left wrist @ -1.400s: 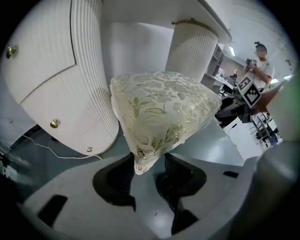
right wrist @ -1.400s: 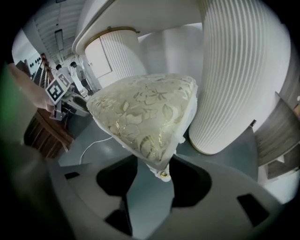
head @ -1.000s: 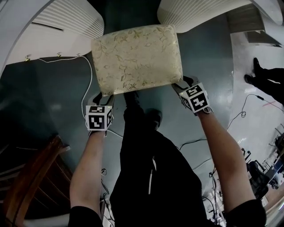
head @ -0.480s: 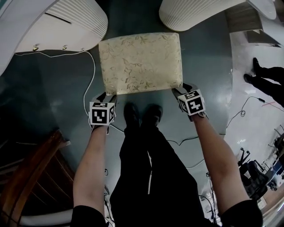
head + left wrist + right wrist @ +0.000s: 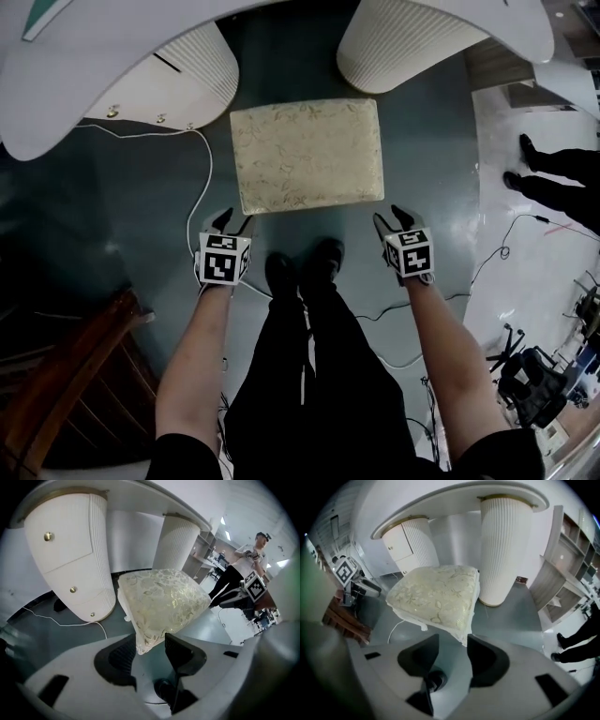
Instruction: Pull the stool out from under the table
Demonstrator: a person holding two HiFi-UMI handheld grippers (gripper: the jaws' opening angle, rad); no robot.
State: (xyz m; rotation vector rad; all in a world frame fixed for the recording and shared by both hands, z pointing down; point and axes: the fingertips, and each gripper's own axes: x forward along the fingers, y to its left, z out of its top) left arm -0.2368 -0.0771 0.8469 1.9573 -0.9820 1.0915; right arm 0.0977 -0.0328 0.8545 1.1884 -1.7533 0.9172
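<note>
The stool [image 5: 307,155] is stood clear of the desk [image 5: 122,66], on the floor [image 5: 112,216] before its ribbed pedestals [image 5: 394,42]. The seat is padded, brocade-covered and soft-edged. Beneath it a stiff, fairly light frame is presumed, though hidden. The near corners are best gripped. The left claw [image 5: 234,219] and right claw [image 5: 391,217] are held spread and empty, the right's jaws just narrowed.

The left gripper [image 5: 151,643] has its jaws apart, pressing on nothing. The stool [image 5: 164,599] shows a cushion corner just beyond their tips, in front of the table's [image 5: 70,550] white ribbed legs.
</note>
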